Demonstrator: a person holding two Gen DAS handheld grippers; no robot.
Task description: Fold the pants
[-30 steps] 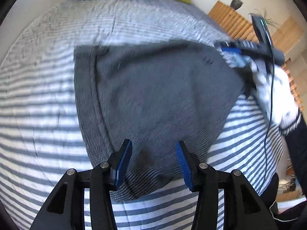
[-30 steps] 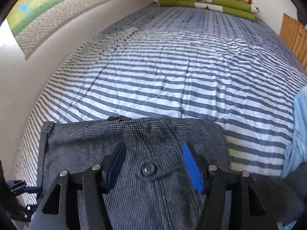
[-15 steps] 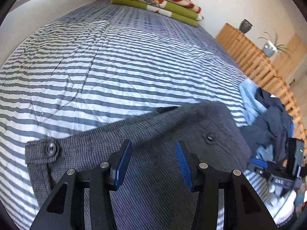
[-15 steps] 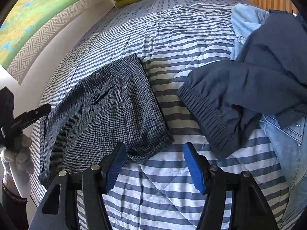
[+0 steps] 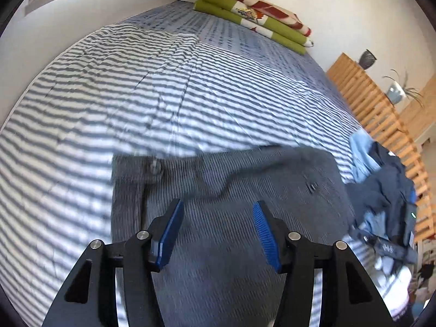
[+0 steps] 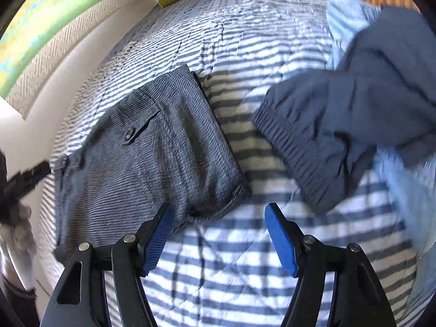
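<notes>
Under the left gripper (image 5: 216,234), black-armed with ribbed blue pads (image 5: 170,235), lie folded pants (image 5: 231,204) in a fine grey-and-black houndstooth weave with a dark button (image 5: 156,166). Around them spreads a bedspread (image 5: 136,87) in white and grey-blue stripes. Far ahead sits a stack of blankets (image 5: 253,19), lime green with red and white print. To the right of the right gripper (image 6: 219,235), which has the same black arms and blue pads, lie navy pants (image 6: 340,125) with a ribbed waistband over pale blue denim (image 6: 403,190). Left and ahead is a white herringbone-textured wall (image 6: 54,51) with a green and yellow band.
</notes>
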